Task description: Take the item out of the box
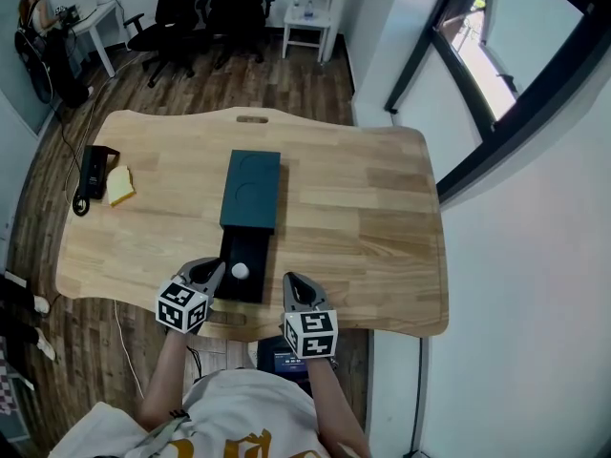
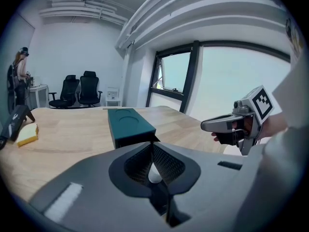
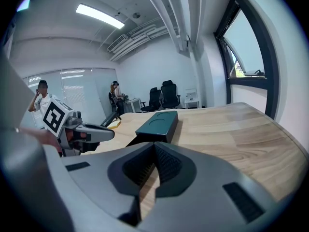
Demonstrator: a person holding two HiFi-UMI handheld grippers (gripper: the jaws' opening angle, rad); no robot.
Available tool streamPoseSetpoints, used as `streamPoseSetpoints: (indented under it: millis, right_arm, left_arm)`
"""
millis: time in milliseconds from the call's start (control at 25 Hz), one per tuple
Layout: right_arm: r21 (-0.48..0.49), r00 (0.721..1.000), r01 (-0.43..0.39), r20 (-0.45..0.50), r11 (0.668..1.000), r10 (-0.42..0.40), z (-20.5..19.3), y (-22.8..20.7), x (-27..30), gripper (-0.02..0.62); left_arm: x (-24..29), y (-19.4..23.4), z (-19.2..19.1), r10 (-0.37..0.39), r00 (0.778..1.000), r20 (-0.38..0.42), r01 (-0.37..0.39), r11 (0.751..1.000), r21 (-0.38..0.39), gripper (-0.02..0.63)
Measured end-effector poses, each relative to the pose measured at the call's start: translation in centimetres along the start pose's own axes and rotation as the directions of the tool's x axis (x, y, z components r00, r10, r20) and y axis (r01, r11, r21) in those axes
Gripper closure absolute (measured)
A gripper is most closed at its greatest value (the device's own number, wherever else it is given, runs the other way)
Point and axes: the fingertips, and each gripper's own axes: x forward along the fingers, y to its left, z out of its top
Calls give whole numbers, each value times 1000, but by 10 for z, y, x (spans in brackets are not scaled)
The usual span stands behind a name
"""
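A dark teal box (image 1: 251, 191) lies in the middle of the wooden table. Its black inner tray (image 1: 236, 249) is slid out toward me, and a small white round item (image 1: 240, 271) rests in it. My left gripper (image 1: 220, 268) is shut, with its tip just left of the item at the tray's edge. In the left gripper view the item (image 2: 154, 174) shows through the gap below the closed jaws (image 2: 153, 146). My right gripper (image 1: 290, 281) hovers right of the tray, jaws together and holding nothing. The right gripper view has the box (image 3: 158, 122) ahead.
A black device (image 1: 93, 172) and a yellow block (image 1: 119, 186) lie at the table's left side. The table's front edge (image 1: 382, 327) runs just under both grippers. Office chairs (image 1: 181, 17) and a small white table (image 1: 310, 12) stand beyond the far edge.
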Motion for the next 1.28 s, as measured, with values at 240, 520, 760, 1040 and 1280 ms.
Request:
streamPoseSetpoints:
  millis: [240,520,760,1040,1280]
  right_arm:
    - [-8,1000,-13,-25,1000,13,-13,0,11,589]
    - [-3,998,-16,-67,1000,16,-27,-11,26,589]
    - [2,996,1,-93,1000,-1,-33,-29,33,589]
    - [13,991,25,-131,1000,-23,-47,-45,37,589]
    - [3,990,30,-140,1000,-29,-48,-51,38,589]
  left_arm:
    - [17,-6,-22,-38,996,-77,38,999,1,585]
    - [34,-11,-40,-88,986,-139,86,996,-21,457]
    - [48,-19,-58,-109,967,-230,120,992,32,394]
    - [60,-21,-67,-122,950,-288,150,986,76,393]
    - [64,-23,-75,-101,928,-358,167,973,159,394]
